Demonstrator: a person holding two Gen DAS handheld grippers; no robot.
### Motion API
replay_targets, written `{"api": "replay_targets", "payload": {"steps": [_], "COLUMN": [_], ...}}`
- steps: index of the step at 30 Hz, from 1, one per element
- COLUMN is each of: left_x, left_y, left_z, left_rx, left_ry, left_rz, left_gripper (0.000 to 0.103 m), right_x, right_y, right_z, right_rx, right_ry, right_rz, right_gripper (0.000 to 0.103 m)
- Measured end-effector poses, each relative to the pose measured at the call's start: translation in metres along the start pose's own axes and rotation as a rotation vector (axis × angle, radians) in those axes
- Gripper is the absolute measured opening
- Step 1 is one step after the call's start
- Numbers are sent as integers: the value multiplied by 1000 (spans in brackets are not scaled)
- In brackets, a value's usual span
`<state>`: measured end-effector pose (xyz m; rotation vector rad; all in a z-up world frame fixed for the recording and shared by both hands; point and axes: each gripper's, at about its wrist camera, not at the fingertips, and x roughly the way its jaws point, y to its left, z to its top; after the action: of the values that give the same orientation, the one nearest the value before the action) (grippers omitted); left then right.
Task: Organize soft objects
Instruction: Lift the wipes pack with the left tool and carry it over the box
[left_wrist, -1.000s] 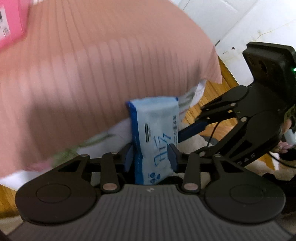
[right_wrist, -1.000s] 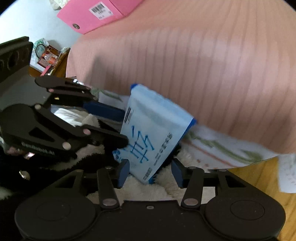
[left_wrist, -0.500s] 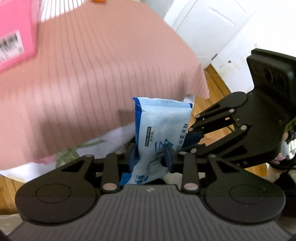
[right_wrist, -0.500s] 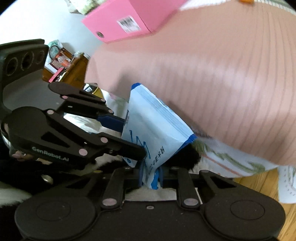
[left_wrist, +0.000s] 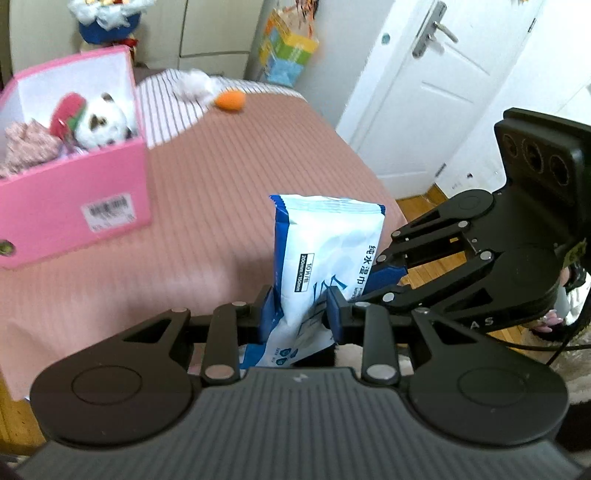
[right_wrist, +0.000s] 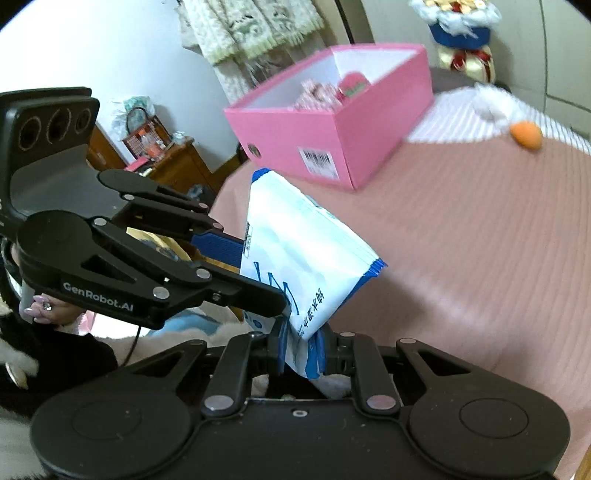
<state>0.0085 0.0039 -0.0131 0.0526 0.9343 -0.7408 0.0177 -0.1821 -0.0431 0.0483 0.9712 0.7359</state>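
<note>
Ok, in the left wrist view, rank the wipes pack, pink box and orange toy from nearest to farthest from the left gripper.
1. Wipes pack: clamped in the left gripper, dead ahead.
2. Pink box: ahead to the left, on the bed.
3. Orange toy: farthest, up the bed, right of the box.

The wipes packet (left_wrist: 325, 254) was glossy, crinkled plastic film. The bedspread (left_wrist: 207, 206) was matt ribbed cloth. The pink box (right_wrist: 332, 129) looked like smooth matt card with a paper label. The left gripper (left_wrist: 300, 311) was matt black plastic with metal pins, its pads (left_wrist: 334, 310) blue and ridged.
</note>
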Motion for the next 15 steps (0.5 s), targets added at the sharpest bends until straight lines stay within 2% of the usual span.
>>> {"api": "replay_targets", "payload": {"steps": [7, 15], "left_x": [-22, -34], "left_y": [7, 41], "left_z": [19, 48], "left_rx": [3, -33], "left_ry": [-75, -170], "left_rz": [55, 103], "left_gripper": [29, 29], "right_x": [2, 6], "right_y": [17, 16], "right_z": [28, 72], "right_rx": [-76, -88], "right_ry": [-45, -124], "right_rz": [-3, -3], "right_gripper": [19, 19]}}
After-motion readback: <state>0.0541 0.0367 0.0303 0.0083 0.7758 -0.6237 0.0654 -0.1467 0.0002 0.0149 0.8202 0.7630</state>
